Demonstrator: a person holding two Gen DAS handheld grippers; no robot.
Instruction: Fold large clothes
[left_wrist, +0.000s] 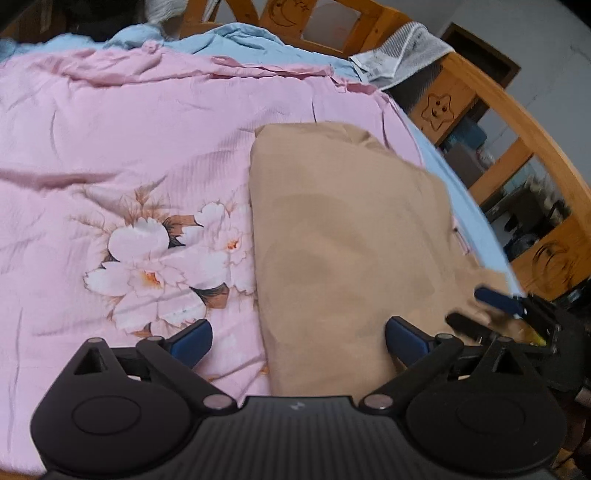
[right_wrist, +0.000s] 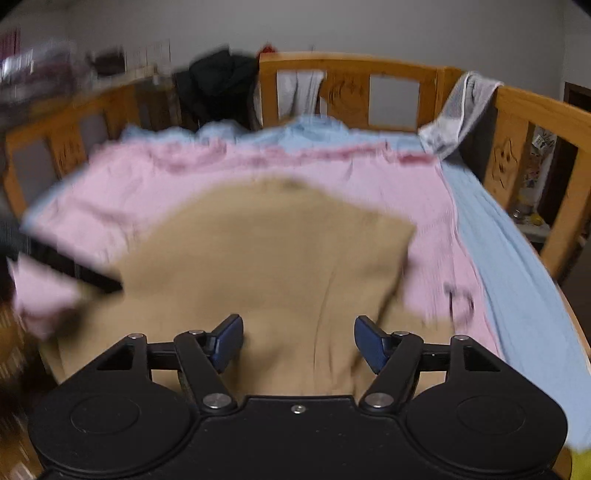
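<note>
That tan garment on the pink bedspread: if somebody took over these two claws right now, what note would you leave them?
Left claw: open, nothing held, hovering over the garment's left edge.
Right claw: open, nothing held, above the garment's near end; the picture is blurred.
Tan garment: lies folded into a long panel on the pink floral bedspread, near the bed's wooden rail.
Done: it looks folded lengthwise at least once and let go.
Left: probably folding it across into a smaller stack; how many layers it has I cannot tell.
</note>
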